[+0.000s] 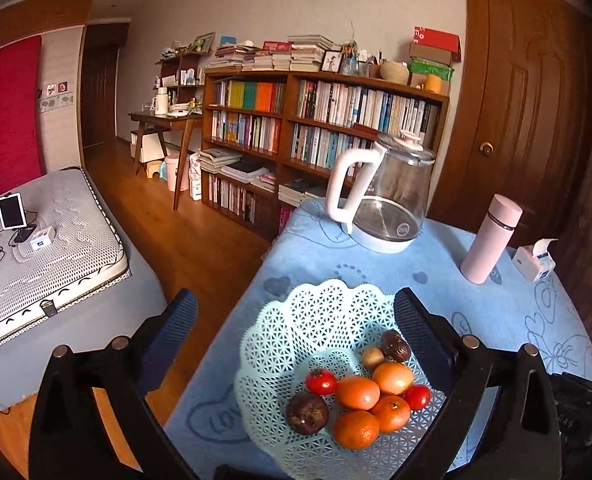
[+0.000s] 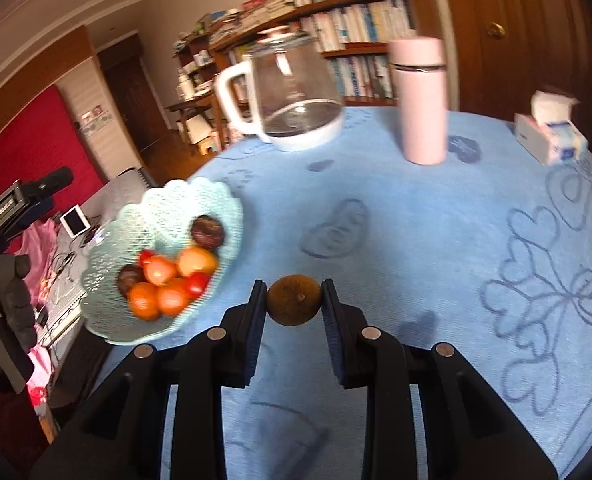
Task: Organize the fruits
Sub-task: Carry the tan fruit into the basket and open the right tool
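A pale-blue lattice fruit basket [image 1: 279, 340] stands near the table's left edge. It holds several oranges [image 1: 358, 392], two tomatoes [image 1: 321, 381], two dark wrinkled fruits [image 1: 307, 413] and a small brown fruit [image 1: 372, 357]. My left gripper [image 1: 296, 304] hovers over the basket, open and holding nothing. In the right wrist view my right gripper [image 2: 293, 300] is shut on a round brown fruit [image 2: 293, 306], held above the blue tablecloth to the right of the basket [image 2: 199, 200].
A glass kettle [image 1: 384, 200], a pink flask [image 1: 492, 240] and a tissue box [image 1: 534, 262] stand at the table's far side. The blue tablecloth [image 2: 416, 220] is bare to the right of the basket. A bed and a bookcase lie beyond the left edge.
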A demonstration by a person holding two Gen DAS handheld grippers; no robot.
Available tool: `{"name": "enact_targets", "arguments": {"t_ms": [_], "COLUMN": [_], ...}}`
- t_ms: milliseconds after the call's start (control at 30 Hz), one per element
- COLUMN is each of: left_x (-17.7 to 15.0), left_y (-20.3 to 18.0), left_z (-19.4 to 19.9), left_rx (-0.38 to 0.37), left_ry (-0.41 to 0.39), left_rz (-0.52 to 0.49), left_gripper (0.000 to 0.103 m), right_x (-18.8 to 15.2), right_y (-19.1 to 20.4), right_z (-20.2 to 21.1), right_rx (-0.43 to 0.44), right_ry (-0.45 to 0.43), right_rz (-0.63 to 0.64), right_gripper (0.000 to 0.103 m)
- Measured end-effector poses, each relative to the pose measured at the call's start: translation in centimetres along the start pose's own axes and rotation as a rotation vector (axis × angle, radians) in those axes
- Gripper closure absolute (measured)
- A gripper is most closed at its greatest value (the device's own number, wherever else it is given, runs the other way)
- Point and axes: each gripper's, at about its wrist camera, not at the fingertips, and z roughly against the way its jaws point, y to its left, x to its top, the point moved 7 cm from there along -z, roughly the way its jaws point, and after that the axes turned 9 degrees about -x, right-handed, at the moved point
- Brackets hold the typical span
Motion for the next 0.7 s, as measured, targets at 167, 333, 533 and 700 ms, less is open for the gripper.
{"name": "enact_targets", "arguments": {"t_ms": [167,333,533,700], "left_x": [0.8,1.2,1.3,1.3], "left_y": [0.7,1.7,2.1,2.1], "left_z": [1.0,1.4,1.6,1.4], "left_rx": [-0.004,-0.014,-0.025,-0.035], "left_ry": [-0.026,-0.034,-0.039,-0.035], "left_rz": [0.004,0.047,0.063,0.074], "left_gripper": [0.003,0.003,0.003,0.003], "right_x": [1.1,1.1,0.0,-0.9], "right_y": [5.7,10.8,15.7,17.4], "right_z": [-0.2,-1.4,-2.9,-3.8], "right_rx": [0.094,0.166,0.223,0.250], "right_ry": [0.001,0.027,0.062,0.088], "right_rz": [0.076,0.134,0.194,0.201], "right_gripper": [0.075,0.075,0.075,0.073]}}
